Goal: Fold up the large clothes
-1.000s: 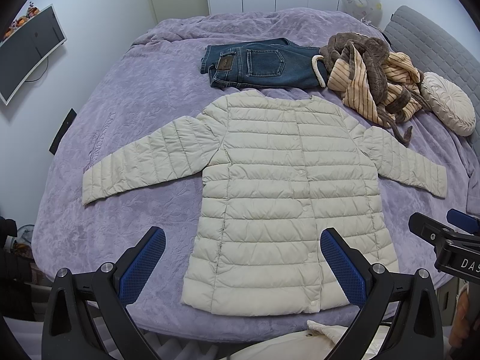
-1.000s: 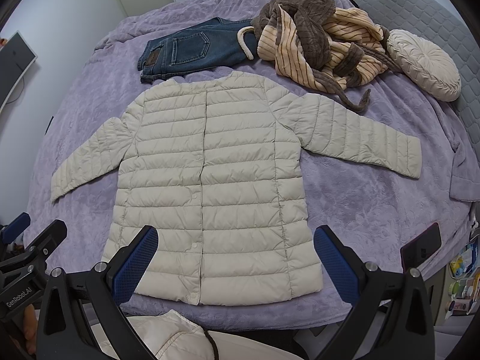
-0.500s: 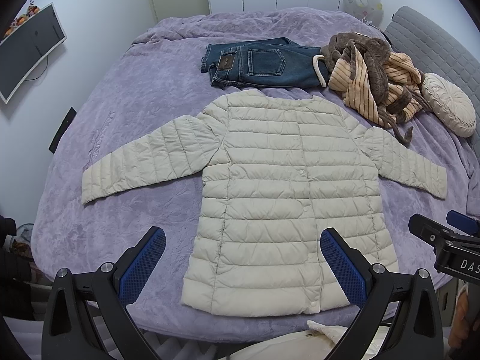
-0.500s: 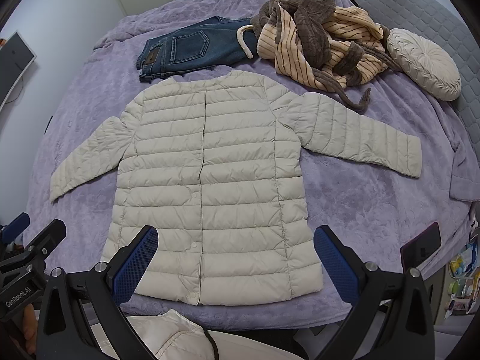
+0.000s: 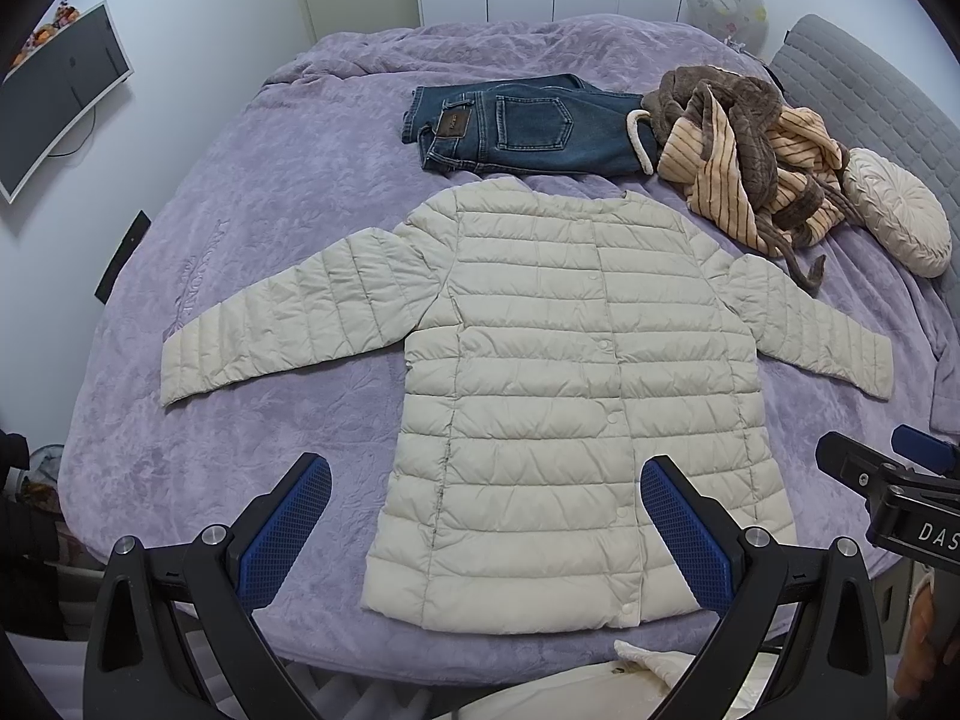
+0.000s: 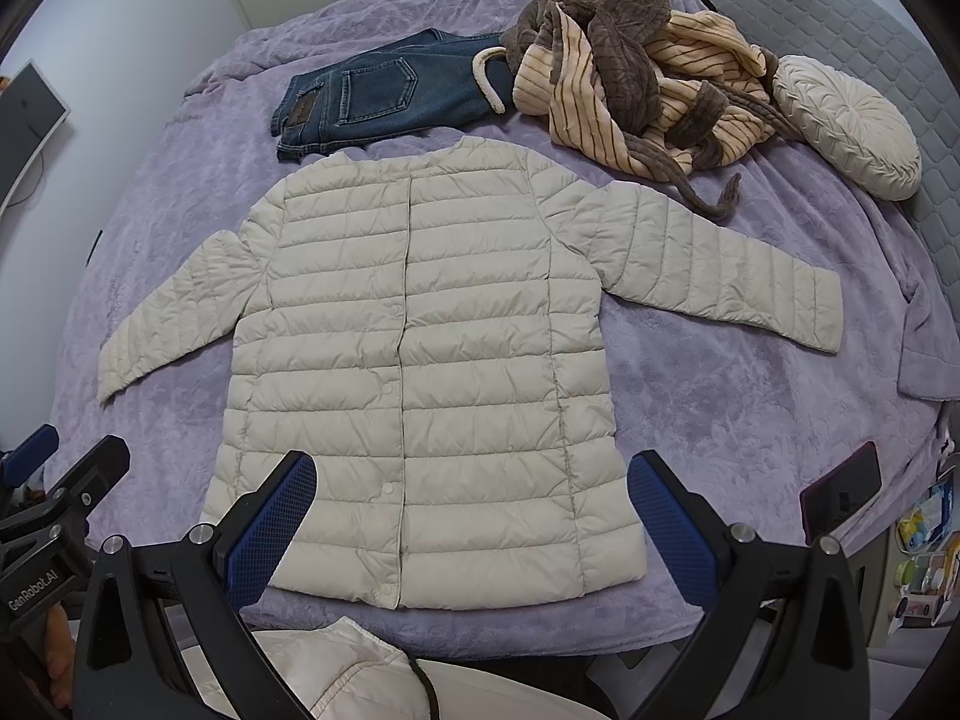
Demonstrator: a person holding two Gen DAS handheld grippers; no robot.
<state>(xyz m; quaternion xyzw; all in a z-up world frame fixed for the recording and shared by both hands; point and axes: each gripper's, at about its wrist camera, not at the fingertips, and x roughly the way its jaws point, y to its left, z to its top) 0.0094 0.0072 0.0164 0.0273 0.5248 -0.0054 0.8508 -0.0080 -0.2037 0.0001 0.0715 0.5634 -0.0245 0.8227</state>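
Note:
A cream quilted puffer jacket (image 5: 576, 384) lies flat on the purple bed, front up, snaps closed, both sleeves spread outward; it also shows in the right wrist view (image 6: 414, 372). My left gripper (image 5: 486, 528) is open and empty, held above the jacket's hem near the bed's front edge. My right gripper (image 6: 471, 525) is open and empty, also held over the hem. Neither touches the jacket. The right gripper's body (image 5: 894, 498) shows at the right of the left wrist view, and the left gripper's body (image 6: 54, 504) at the left of the right wrist view.
Folded blue jeans (image 5: 522, 129) lie beyond the collar. A brown and striped robe (image 5: 744, 150) is heaped at the far right beside a round cream cushion (image 5: 900, 219). The purple bedspread (image 5: 252, 204) covers the bed. A monitor (image 5: 54, 96) hangs on the left wall. A dark phone (image 6: 840, 492) sits at the bed's right edge.
Both views have shifted very slightly; the jacket and the other clothes have not moved. Both grippers stay open.

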